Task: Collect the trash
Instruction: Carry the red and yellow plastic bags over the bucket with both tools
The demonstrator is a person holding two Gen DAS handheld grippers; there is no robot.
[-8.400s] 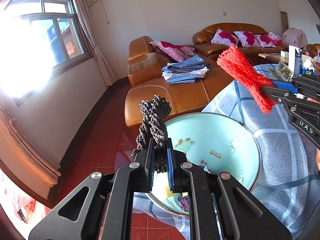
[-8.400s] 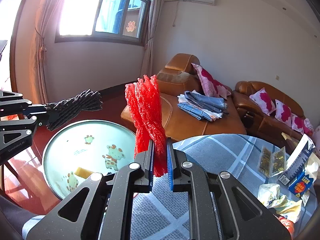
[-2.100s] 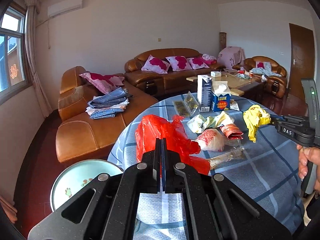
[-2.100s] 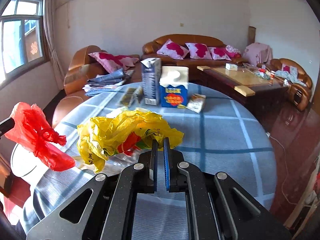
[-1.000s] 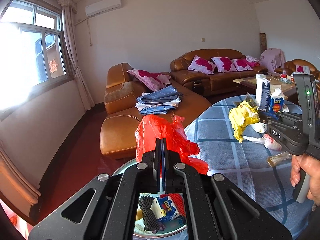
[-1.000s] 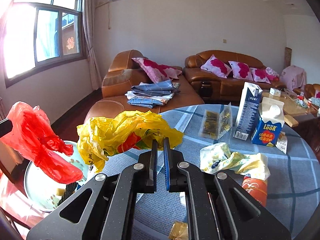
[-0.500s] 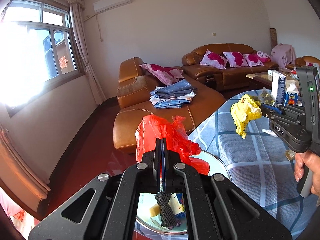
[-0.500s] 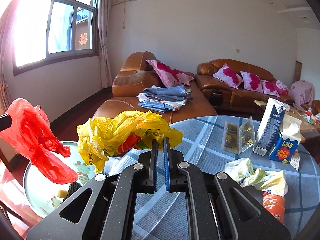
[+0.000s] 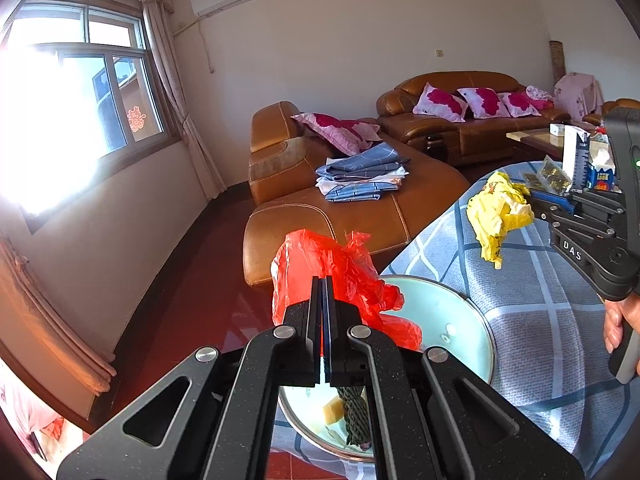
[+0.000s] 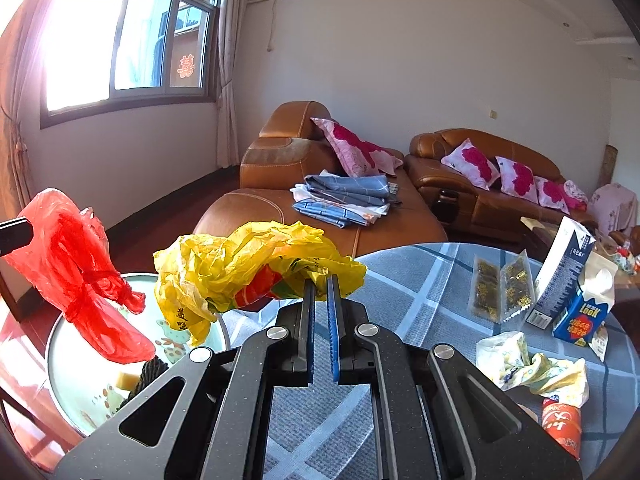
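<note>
Carrying two crumpled bags toward the pale green basin [image 9: 460,312] beside the desk [image 9: 532,312]: left claw [image 9: 323,292] pressed together on the red plastic bag [image 9: 340,276], held over the basin's near rim; right claw [image 10: 319,292] pinching the yellow plastic bag [image 10: 248,268] above the desk edge, just short of the basin. Step in hand, by judgement: transport, release not yet made. Next move, likely: bringing each bag over the bowl's opening, then spreading each claw so the light plastic drops inside rather than snagging on a pad. Counted: bags in the air, two; basins, one, already holding a dark net bundle [image 9: 354,416] and a yellow block [image 9: 334,414]; cartons standing on the desk, two [image 10: 568,276]; clear packets, two [image 10: 500,280]; crumpled wrappers [image 10: 532,368], one heap; red packet [image 10: 560,424], one.
</note>
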